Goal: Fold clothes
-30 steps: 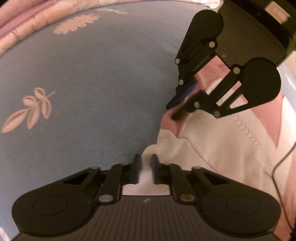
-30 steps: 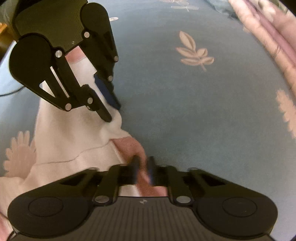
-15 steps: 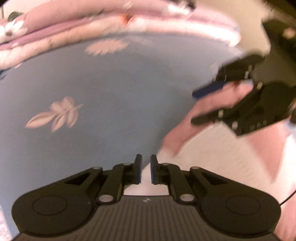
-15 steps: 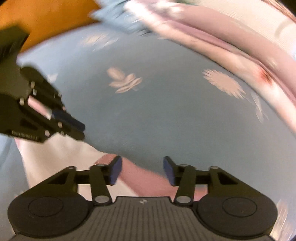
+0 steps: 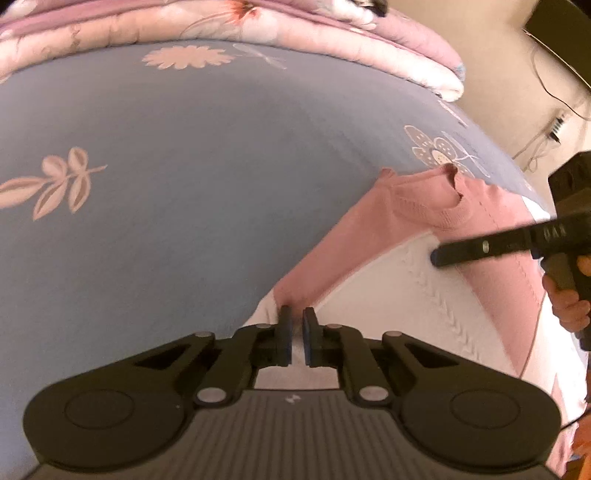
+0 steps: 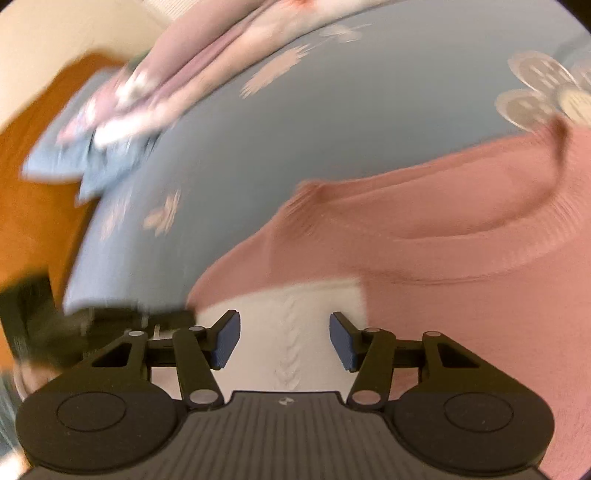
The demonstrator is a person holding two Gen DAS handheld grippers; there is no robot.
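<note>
A blue bedsheet (image 5: 207, 192) printed with pale flowers and leaves covers the bed, with a pink floral quilt (image 5: 258, 29) heaped along its far edge, and on the near right part of the sheet lies the pink and white knitted sweater (image 5: 417, 295), pink across the shoulders and ribbed neckline, white with a cable pattern down the body. It looks like the middle of a fold: one side of the sweater has an edge lifted or gathered, while the neckline part lies spread on the sheet. How many folds it already carries I cannot tell, since the lower part is hidden under the tools. The left tongs (image 5: 296, 341) are pinched almost closed on the sweater's near edge, right where white cloth meets pink, with fabric bunched between the blue pads. The right tongs (image 6: 284, 341) stand wide apart, holding nothing, hovering just above the white cable panel with the pink neckline ahead of them; that view is blurred. In my judgement the next move calls for the right tongs to find a matching edge or corner and close on it, so both hands can carry the cloth evenly.
</note>
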